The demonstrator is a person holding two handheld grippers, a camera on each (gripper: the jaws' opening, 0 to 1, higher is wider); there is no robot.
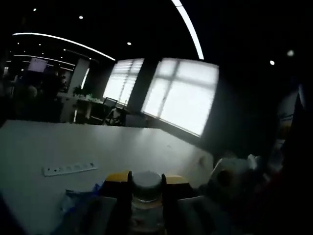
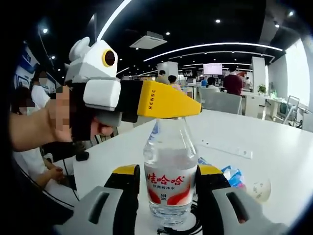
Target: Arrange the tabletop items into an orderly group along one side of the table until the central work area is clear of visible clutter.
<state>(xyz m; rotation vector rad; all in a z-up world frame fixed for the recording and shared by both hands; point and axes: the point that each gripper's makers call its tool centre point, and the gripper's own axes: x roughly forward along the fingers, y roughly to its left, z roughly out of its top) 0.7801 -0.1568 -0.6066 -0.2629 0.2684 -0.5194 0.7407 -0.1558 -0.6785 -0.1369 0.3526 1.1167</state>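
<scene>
Standing upright near the table's edge, a clear plastic water bottle with a red-and-white label [image 2: 170, 169] sits between the 2 yellow-tipped jaws of the right gripper [image 2: 169, 176], which press against its labelled body on both sides. In the right gripper view, the left gripper [image 2: 168, 103], white and black in the body with yellow jaws, reaches in from the left in a person's hand [image 2: 73, 120] and covers the bottle's top. The left gripper view looks down on the bottle's pale cap [image 1: 146, 179], wedged between that gripper's 2 jaws [image 1: 146, 182], which are drawn in tight around it. A crumpled blue-and-clear plastic wrapper [image 2: 230, 175] lies on the white table [image 2: 274, 147] just right of the bottle, with a small pale ball [image 2: 260, 189] near it. A white power strip [image 1: 69, 168] lies flat farther out on the tabletop, well apart from the bottle. Beyond the table, people sit and stand among office desks [image 2: 230, 100] under long ceiling light strips [image 2: 215, 46], and bright shaded windows [image 1: 183, 95] line the wall.
</scene>
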